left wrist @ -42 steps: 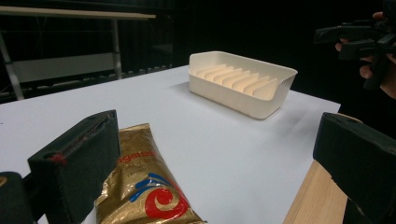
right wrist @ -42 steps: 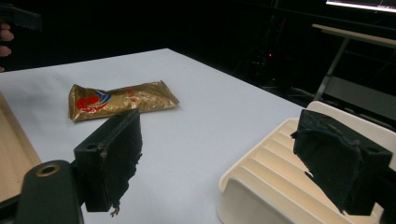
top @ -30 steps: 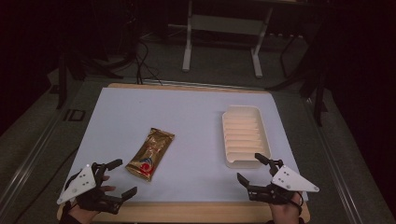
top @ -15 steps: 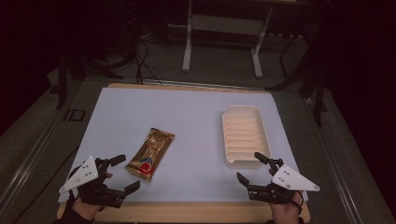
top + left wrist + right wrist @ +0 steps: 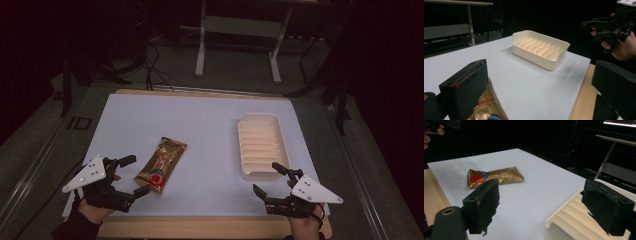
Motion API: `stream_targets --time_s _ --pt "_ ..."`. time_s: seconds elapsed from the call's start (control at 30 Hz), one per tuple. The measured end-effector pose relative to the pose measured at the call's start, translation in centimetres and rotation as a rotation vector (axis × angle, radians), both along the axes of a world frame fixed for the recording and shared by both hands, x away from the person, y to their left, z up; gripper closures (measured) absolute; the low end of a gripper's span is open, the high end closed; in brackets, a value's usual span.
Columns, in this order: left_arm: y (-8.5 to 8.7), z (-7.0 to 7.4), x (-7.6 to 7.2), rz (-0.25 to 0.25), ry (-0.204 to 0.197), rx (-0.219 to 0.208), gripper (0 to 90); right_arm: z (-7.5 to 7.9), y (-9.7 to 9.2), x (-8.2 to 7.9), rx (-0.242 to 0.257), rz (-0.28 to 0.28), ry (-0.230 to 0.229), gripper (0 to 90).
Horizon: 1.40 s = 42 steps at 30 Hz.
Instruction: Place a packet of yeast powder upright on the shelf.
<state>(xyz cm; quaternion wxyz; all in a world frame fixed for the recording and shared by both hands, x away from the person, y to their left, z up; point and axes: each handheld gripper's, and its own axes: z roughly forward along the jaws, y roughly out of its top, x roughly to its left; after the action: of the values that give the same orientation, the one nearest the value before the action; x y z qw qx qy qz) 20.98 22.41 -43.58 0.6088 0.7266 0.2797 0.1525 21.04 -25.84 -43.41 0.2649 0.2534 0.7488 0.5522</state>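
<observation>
The table (image 5: 200, 120), under 1 white sheet, carries 1 cream ribbed tray (image 5: 259, 145) on its right half, with nothing lying in it. 1 gold snack packet (image 5: 160, 165) lies flat left of centre, well apart from the tray. 2 grippers sit at the near edge, both released with jaws spread: the left gripper (image 5: 134, 175) has slid in from 1.0 s ago, its jaws now flanking the packet's near end; the right gripper (image 5: 267, 179) has barely moved, just beside the tray's near corner.
</observation>
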Motion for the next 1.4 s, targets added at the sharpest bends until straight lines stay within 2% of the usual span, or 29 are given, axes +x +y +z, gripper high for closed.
stream_targets --time_s 0.07,0.27,0.33,0.5,0.63,0.7,0.73,0.8,0.93,1.0,1.03,1.07,1.1,1.13,1.27,1.37,1.4 --pt "-0.1 0.2 0.3 0.001 0.000 0.008 1.9 0.1 0.0 -0.1 0.005 -0.013 -0.018 13.6" --pt "-0.4 1.1 1.8 0.007 0.001 0.024 1.9 0.3 0.1 -0.2 0.009 -0.009 -0.025 13.7" --pt "-0.7 1.3 2.6 0.007 -0.001 0.041 1.9 0.2 0.1 -0.2 0.009 -0.002 -0.034 13.5" --pt "-1.1 1.4 3.3 0.014 -0.005 0.068 1.9 0.2 0.2 -0.3 0.014 0.003 -0.044 13.2" --pt "-1.5 1.1 4.2 0.039 -0.009 0.084 1.9 0.2 0.3 -0.2 0.017 0.007 -0.032 12.5" --pt "-1.8 0.9 4.7 0.071 -0.009 0.115 1.9 0.2 0.3 -0.2 0.016 0.005 -0.028 12.2" --pt "-2.0 0.8 5.0 0.071 -0.006 0.128 1.9 0.1 0.3 -0.2 0.015 0.003 -0.029 12.1" --pt "-2.4 0.6 5.5 0.081 0.006 0.142 1.9 0.2 0.3 -0.2 0.015 0.002 -0.028 12.1" --pt "-3.2 0.0 7.0 0.065 0.031 0.159 2.6 0.1 0.2 -0.2 0.004 -0.011 -0.032 12.0" --pt "-3.2 0.0 7.0 0.065 0.031 0.159 2.7 0.1 0.2 -0.2 0.003 -0.012 -0.031 12.0" --pt "-3.4 -0.2 7.9 0.064 0.053 0.158 2.7 0.1 0.3 -0.2 0.001 -0.018 -0.032 11.8" --pt "-3.4 -0.2 7.9 0.064 0.053 0.158 2.8 0.1 0.3 -0.2 0.001 -0.015 -0.025 11.6" --pt "-3.6 -0.5 8.7 0.069 0.064 0.166 3.4 0.1 0.3 -0.2 0.001 -0.015 -0.022 10.9" --pt "-3.6 -0.5 8.9 0.070 0.069 0.168 3.6 0.1 0.4 -0.2 0.004 -0.028 -0.027 10.9" --pt "-3.6 -1.2 10.3 0.095 0.089 0.176 5.2 0.1 0.5 -0.2 0.028 -0.021 -0.021 10.8" --pt "-3.6 -1.7 10.8 0.103 0.092 0.196 5.9 0.1 0.6 -0.3 0.023 -0.014 -0.024 10.9" --pt "-3.8 -2.1 11.3 0.116 0.101 0.215 5.9 0.1 0.7 -0.3 0.019 -0.012 -0.020 10.9"
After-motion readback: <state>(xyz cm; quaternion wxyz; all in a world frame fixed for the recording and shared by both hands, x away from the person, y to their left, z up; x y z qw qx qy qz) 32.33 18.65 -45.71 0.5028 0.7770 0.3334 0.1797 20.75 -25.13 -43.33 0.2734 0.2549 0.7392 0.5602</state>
